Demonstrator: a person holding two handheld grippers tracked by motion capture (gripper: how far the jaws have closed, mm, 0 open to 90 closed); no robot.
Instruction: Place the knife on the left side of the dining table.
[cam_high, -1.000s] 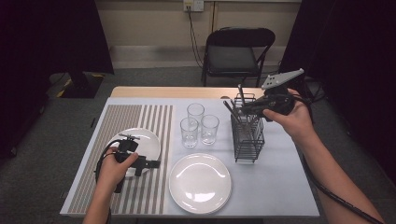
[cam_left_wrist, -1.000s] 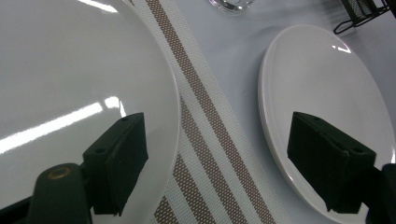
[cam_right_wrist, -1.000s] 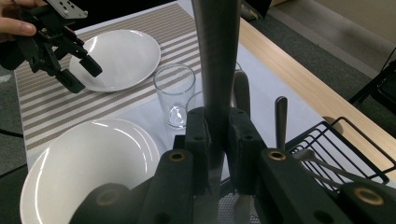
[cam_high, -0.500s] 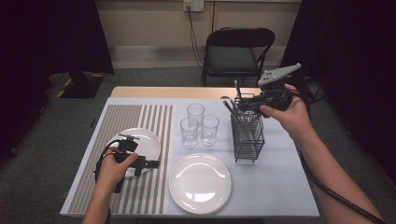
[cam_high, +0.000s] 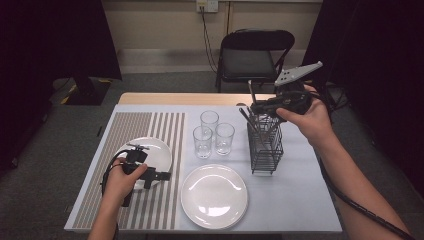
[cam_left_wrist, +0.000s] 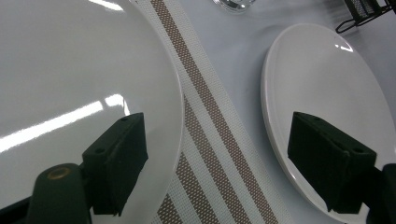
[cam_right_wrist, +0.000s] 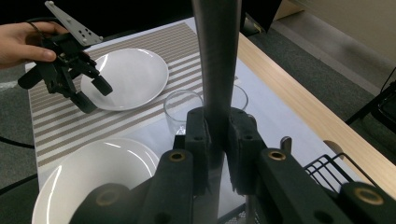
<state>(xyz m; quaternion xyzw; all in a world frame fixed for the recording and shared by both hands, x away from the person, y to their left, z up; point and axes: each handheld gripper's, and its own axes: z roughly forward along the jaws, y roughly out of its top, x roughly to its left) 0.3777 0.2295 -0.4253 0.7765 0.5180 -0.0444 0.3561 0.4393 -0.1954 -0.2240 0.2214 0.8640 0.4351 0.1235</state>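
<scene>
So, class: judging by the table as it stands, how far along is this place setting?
Done: two plates, the small plate and large plate, and three glasses are laid. In hand: the right gripper is shut on a utensil handle above the wire caddy. Left: no cutlery lies beside the plates; the left gripper hovers open.

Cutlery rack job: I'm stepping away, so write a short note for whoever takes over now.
Right tool: shut on a utensil handle, above the wire cutlery rack.
Left tool: open, holding nothing, low over the small plate on the striped mat.
Done: the utensil is gripped.
Left: lift it out; I'd guess it goes by the large plate. More utensils stand in the rack.
</scene>
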